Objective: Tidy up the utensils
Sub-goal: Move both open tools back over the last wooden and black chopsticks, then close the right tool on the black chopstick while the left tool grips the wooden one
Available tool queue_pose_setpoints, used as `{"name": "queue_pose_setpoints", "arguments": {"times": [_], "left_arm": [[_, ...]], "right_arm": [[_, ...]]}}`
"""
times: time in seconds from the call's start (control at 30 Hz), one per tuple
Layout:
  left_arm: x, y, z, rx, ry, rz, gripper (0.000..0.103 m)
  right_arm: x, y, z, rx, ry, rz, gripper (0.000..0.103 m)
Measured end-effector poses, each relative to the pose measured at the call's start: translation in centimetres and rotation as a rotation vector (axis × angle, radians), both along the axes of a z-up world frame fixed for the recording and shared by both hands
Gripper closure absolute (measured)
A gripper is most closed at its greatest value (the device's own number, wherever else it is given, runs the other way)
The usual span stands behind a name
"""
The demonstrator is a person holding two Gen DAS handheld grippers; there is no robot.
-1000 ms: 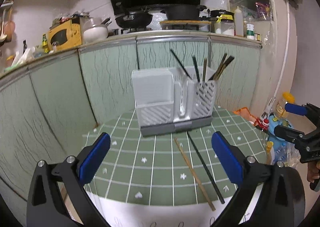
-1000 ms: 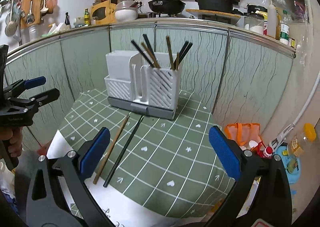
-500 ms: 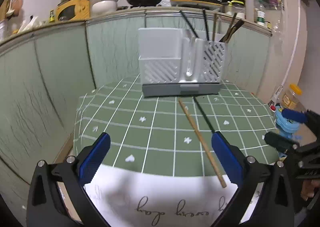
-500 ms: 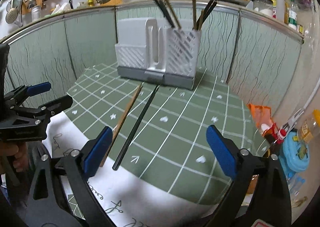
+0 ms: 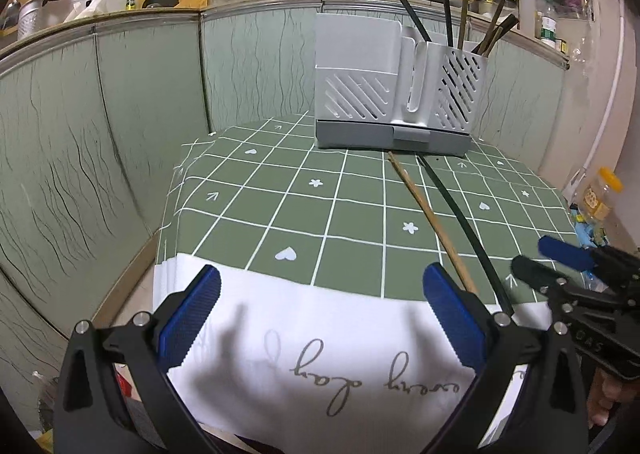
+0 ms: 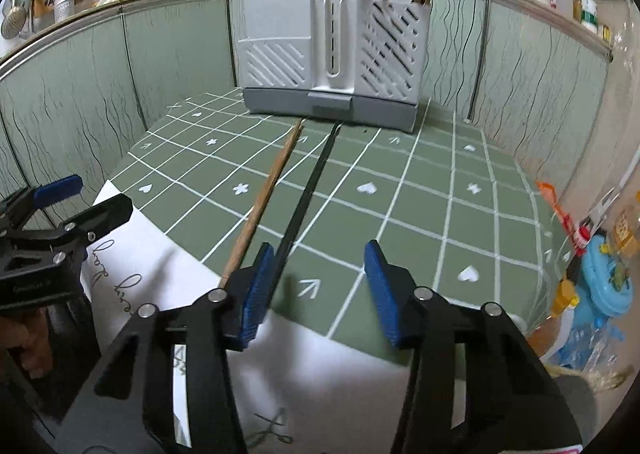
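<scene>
Left wrist view: left tool (image 5: 320,318) hangs over the white near edge of the worktop (image 5: 248,221), jaws spread wide, nothing between them. Grey utensil holder (image 5: 396,81) stands at the far edge, several chopsticks upright in its right slotted compartment. Wooden chopstick (image 5: 430,215) and black chopstick (image 5: 460,217) lie side by side, slightly apart, running from just in front of the holder toward the near right corner; the wooden one's near end passes behind the left tool's right pad (image 5: 452,314). Right tool (image 5: 548,262) shows at the right edge, over the near right corner.

Right wrist view: right tool (image 6: 320,290) is low over the near edge, jaws closing; no contact with the pads is visible. Black chopstick (image 6: 308,193) runs in beside the left pad (image 6: 256,290), near end hidden behind it; wooden chopstick (image 6: 262,209) lies just outside that pad. Utensil holder (image 6: 332,61) at the far edge. Left tool (image 6: 76,201) at the left, jaws apart, empty.
</scene>
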State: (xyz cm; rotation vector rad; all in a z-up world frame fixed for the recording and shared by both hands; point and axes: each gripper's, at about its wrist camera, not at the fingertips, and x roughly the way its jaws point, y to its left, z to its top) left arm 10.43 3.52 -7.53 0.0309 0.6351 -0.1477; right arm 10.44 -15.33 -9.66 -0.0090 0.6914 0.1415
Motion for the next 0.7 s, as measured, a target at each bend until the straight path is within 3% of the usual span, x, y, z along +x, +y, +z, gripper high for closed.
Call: {"name": "queue_pose_setpoints", "arguments": {"times": [0.3, 0.5, 0.7], "left_arm": [[-0.3, 0.4, -0.1, -0.012, 0.0, 0.011, 0.004], [-0.2, 0.4, -0.5, -0.014, 0.018, 0.013, 0.004], [-0.3, -0.9, -0.6, -0.005, 0.021, 0.001, 0.004]], "right_arm": [[0.7, 1.7, -1.8, -0.016, 0.04, 0.02, 0.071], [1.1, 1.0, -1.8, 0.005, 0.047, -0.039, 0.097], [1.4, -0.8, -1.5, 0.036, 0.069, -0.079, 0.097]]}}
